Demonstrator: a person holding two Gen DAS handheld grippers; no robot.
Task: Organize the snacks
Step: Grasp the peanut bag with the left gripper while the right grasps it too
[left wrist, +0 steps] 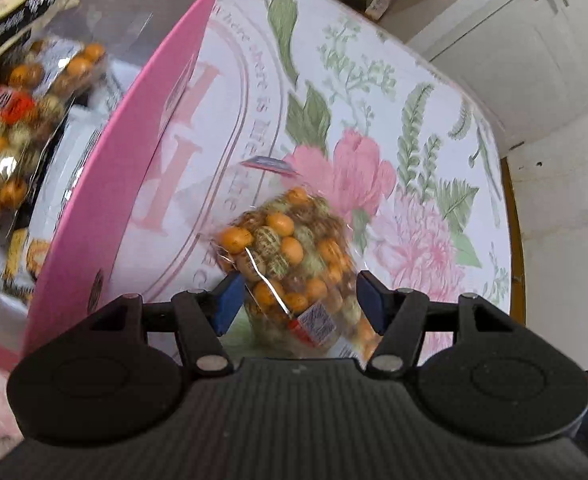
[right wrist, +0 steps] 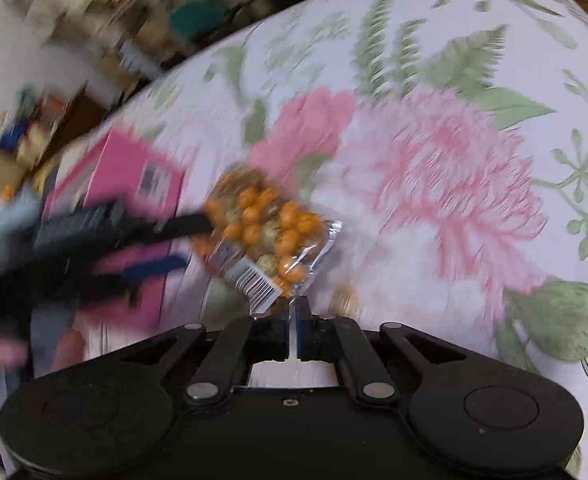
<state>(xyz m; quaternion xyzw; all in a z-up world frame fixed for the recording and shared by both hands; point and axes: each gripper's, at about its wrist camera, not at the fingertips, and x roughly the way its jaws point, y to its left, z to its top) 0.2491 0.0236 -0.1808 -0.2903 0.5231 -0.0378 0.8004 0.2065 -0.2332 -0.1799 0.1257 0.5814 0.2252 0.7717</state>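
Right tool (right wrist: 292, 316) pinches the nut bag (right wrist: 261, 232) by its corner (blurred), beside the pink box (right wrist: 133, 172). Left tool (left wrist: 294, 300), unclenched, straddles the bag, its length running away from that tool.

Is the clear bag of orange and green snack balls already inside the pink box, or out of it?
Out. The bag lies on the floral tablecloth beside the pink box, right gripper pinching its edge.
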